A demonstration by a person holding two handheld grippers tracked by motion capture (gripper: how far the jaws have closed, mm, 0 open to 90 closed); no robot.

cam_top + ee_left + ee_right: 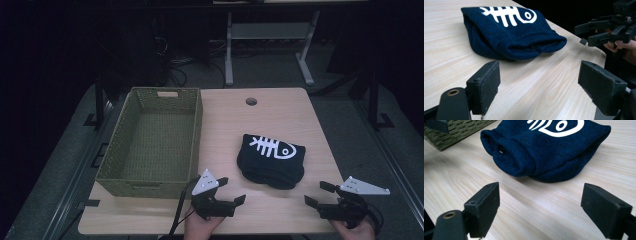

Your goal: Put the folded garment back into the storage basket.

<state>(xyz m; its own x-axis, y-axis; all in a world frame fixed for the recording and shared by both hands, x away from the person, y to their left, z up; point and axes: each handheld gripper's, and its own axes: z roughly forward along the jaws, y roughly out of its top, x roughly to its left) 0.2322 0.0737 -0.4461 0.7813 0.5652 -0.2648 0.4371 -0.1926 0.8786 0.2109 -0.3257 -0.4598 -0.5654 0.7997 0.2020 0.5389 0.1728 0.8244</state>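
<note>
A folded navy garment (271,160) with a white fish-skeleton print lies on the wooden table, right of centre. An olive woven basket (154,142) with nothing in it stands to its left. My left gripper (231,190) hovers near the front edge, left of the garment, its jaws wide apart with nothing between them. My right gripper (318,193) is at the front right, also open with nothing between its jaws. In the left gripper view the garment (511,32) lies a short way ahead of my left gripper (539,85). In the right gripper view the garment (549,150) lies just beyond my right gripper (540,207).
The light wooden table (280,115) has a round cable hole (251,101) near its far edge. The basket's corner (456,131) shows at the upper left of the right gripper view. Desk legs and cables stand on the dark floor behind the table.
</note>
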